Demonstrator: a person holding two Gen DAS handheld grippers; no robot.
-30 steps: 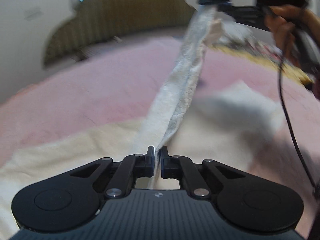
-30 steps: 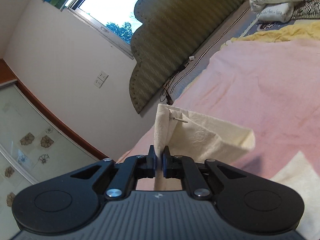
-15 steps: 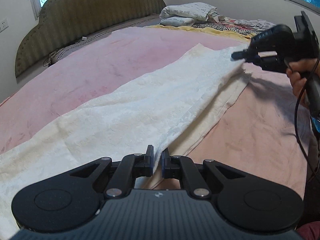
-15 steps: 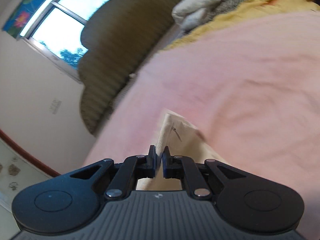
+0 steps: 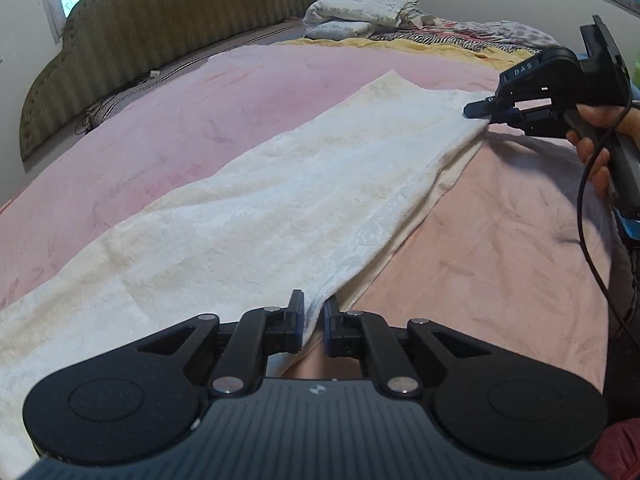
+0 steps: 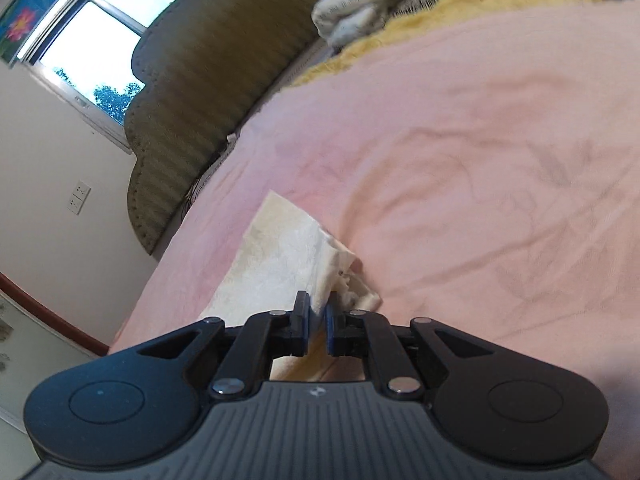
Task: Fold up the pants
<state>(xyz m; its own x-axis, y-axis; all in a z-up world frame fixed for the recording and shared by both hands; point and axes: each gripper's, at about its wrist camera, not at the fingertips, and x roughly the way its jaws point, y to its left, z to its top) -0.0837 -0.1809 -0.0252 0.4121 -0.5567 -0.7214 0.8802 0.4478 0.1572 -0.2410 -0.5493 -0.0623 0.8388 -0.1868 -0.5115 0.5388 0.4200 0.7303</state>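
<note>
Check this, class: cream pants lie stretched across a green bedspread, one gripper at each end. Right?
Not quite: the bedspread is pink, not green; only the headboard is greenish. The left wrist view shows the pants stretched between left gripper and right gripper.

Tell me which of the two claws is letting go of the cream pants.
The left claw: its jaws are opening around the cream textured pants, while the right claw pinches them.

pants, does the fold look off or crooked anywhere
Slightly. On the pants the folded-over top layer does not cover the bottom one: a strip of the lower layer sticks out along the edge nearest the right claw. No tears or stains stand out.
</note>
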